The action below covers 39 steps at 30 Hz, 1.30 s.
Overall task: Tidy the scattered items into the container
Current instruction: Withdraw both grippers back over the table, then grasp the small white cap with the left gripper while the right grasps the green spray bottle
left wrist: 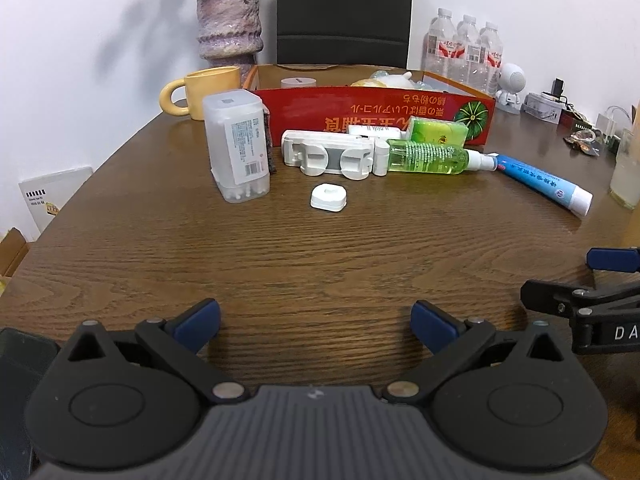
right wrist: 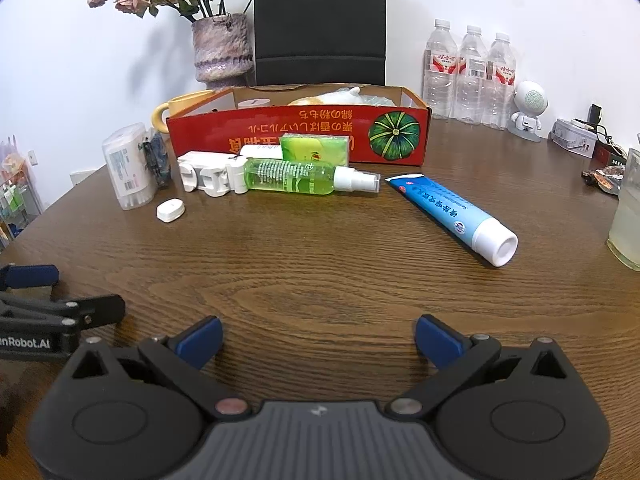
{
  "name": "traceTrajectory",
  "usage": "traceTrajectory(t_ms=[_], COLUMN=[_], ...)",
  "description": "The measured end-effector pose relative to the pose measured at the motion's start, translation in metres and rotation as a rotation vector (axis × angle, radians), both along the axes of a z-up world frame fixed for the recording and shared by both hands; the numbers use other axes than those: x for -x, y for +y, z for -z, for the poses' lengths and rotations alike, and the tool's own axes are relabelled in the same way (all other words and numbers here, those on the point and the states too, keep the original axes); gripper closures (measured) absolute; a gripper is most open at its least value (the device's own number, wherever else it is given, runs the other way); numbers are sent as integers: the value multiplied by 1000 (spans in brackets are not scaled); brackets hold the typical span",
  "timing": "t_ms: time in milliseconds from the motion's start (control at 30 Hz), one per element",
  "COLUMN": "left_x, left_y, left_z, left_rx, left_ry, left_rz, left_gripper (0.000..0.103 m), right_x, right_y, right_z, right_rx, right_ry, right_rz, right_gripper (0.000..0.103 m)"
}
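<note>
Left wrist view: the left gripper [left wrist: 316, 326] hangs low over the table [left wrist: 320, 256], jaws spread wide, nothing between them. Ahead lie a white puck [left wrist: 328, 197], a cotton-swab tub [left wrist: 236, 146] (upright), a white holder [left wrist: 328, 153], a green spray bottle [left wrist: 430, 157] and a blue tube [left wrist: 542, 182], all in front of the red box [left wrist: 376, 114].

Right wrist view: the right gripper [right wrist: 319, 342], jaws likewise apart and empty, faces the bottle [right wrist: 296, 177]; the tube [right wrist: 452, 212] lies to the right, clear of the box [right wrist: 300, 136].
</note>
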<state>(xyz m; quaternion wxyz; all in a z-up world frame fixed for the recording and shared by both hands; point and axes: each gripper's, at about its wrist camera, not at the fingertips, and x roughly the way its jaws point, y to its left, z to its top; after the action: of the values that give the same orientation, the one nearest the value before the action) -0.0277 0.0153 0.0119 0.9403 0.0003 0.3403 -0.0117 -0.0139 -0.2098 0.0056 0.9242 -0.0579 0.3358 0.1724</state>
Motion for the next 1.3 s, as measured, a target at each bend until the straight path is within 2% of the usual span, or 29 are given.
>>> traceTrajectory(t_ms=[167, 300, 433, 533, 667, 700, 767, 833, 900, 967, 1033, 1067, 1133, 1233, 1267, 1300], left_x=[-1, 0, 0, -12, -39, -48, -65, -81, -97, -109, -116, -118, -123, -123, -123, -122], left_y=[0, 4, 20, 30, 34, 35, 34, 29, 18, 6, -1, -2, -4, -5, -5, -6], left_z=[0, -1, -5, -10, -19, -22, -26, -30, -30, -27, -22, -19, -12, -7, -7, -7], left_rx=[0, 20, 114, 168, 185, 193, 202, 196, 153, 84, 35, 29, 16, -12, -6, -7], left_ry=[0, -13, -48, -58, -75, -78, -75, -76, -57, -37, -20, -7, 19, 1, 1, -2], left_rz=[-3, -18, -84, -109, -107, -106, -103, -63, 34, 108, 115, 124, 141, 157, 163, 163], left_gripper=[0, 0, 0, 0, 0, 0, 0, 0, 1, 7, 18, 27, 39, 55, 67, 74], right_x=[1, 3, -1, -10, -32, -41, -63, -81, -101, -122, -140, -148, -160, -167, -167, -167], right_y=[1, -15, -25, -23, -13, -10, -2, 7, 16, 23, 30, 33, 41, 52, 52, 53], right_z=[0, -7, -20, -31, -41, -43, -46, -48, -46, -43, -39, -37, -32, -24, -22, -21], right_rx=[15, -126, -215, -181, -96, -83, -51, 0, 34, 47, 59, 64, 112, 184, 192, 199], right_ry=[-5, -6, -20, -62, -108, -100, -75, -70, -66, -54, -37, -25, -25, -22, -26, -30], right_rz=[34, 64, 90, 96, 68, 46, -6, -47, -118, -206, -283, -315, -366, -452, -456, -458], right_gripper=[0, 0, 0, 0, 2, 4, 27, 31, 31, 37, 42, 46, 48, 49, 53, 57])
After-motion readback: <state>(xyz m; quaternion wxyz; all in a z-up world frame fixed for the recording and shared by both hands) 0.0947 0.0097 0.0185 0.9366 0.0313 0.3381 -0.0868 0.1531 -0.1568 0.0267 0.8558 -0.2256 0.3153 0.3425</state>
